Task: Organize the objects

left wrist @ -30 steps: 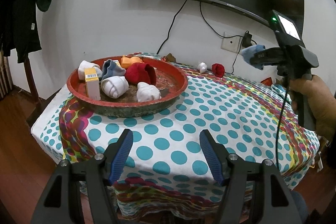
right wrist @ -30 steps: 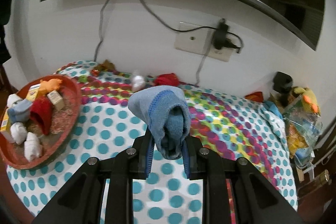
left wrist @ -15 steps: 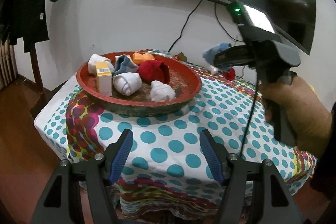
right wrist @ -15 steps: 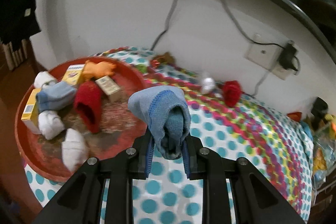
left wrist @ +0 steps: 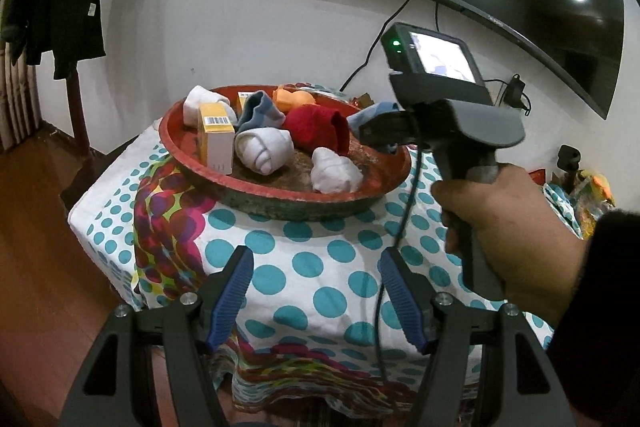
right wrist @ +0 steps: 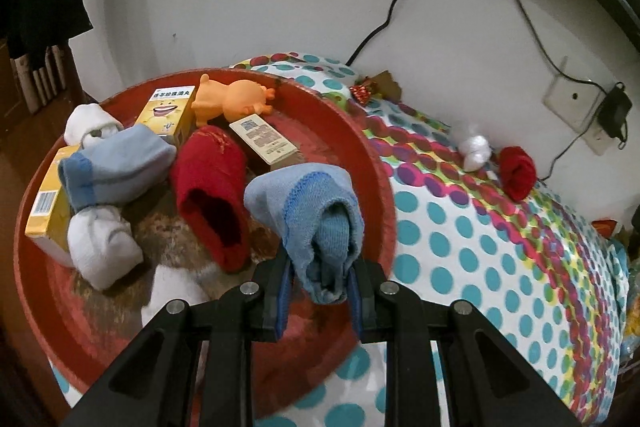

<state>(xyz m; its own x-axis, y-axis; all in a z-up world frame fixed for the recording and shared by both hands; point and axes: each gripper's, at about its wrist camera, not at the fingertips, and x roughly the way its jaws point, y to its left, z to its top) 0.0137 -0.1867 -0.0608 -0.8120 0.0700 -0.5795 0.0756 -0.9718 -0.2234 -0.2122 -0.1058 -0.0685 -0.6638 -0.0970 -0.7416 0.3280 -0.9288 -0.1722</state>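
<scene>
A rolled blue sock (right wrist: 316, 223) is gripped by the right tool (right wrist: 320, 283) above the red tray (right wrist: 376, 163), near its right rim. The left tool (left wrist: 316, 291) is held spread wide and unloaded, in front of the tray over the worktop (left wrist: 320, 267).

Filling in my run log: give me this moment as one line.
right gripper: shut on blue sock, above red tray | left gripper: open, empty, short of tray | loose: red sock, white sock on table

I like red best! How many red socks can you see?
2. One red sock lies in the tray, mid-pile. Another red sock sits on the table by the wall. Others may hide underneath.
</scene>
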